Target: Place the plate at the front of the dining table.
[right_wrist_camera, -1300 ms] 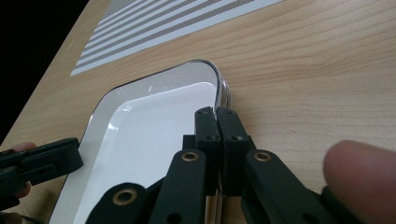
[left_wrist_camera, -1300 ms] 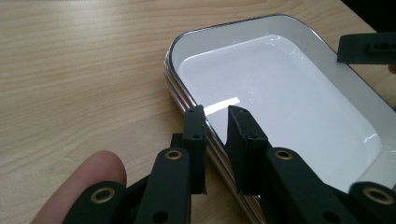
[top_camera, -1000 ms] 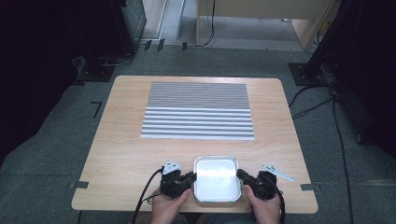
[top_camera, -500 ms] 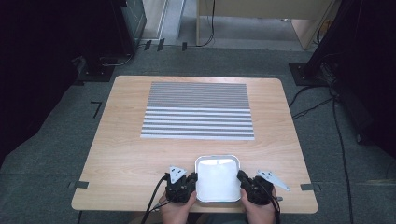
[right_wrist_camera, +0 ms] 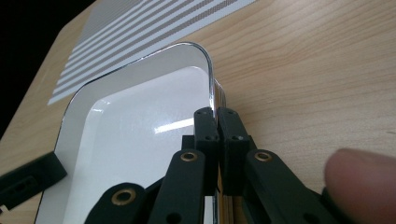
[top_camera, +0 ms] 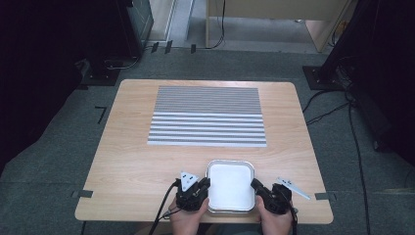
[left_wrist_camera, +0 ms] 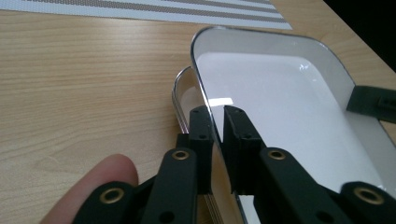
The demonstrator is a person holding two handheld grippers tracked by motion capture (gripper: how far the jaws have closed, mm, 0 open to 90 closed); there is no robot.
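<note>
Your left gripper (left_wrist_camera: pixel 215 122) has its jaws astride the left wall of the tray (left_wrist_camera: pixel 289 107): one jaw outside, one inside. A thin gap shows beside the inner jaw, and the jaws have just been opening a little, so the pads no longer look pressed on the wall. A fingertip (left_wrist_camera: pixel 95 184) shows low at the left of the left gripper view. A second rim (left_wrist_camera: pixel 180 95) sits just under and outside the tray's left wall; you can't tell whether it is another tray nested below.

Your right gripper (right_wrist_camera: pixel 217 122) has its jaws clamped on the tray's right wall (right_wrist_camera: pixel 211 79), pads tight on the thin metal edge. A blurred fingertip (right_wrist_camera: pixel 362 179) sits at the lower right of the right gripper view.

In the high view the left gripper (top_camera: pixel 202 187) and right gripper (top_camera: pixel 258 188) flank the tray (top_camera: pixel 230 165), one at each side, with your hands coming in from the bottom edge. The tray is white inside with a shiny rim, rectangular with rounded corners, and sits at the near edge of the bench (top_camera: pixel 132 161), about mid-width. A striped mat (top_camera: pixel 208 117) lies farther out on the bench, well apart from the tray. Dark floor (top_camera: pixel 58 161) and cables (top_camera: pixel 359 161) surround the bench.
</note>
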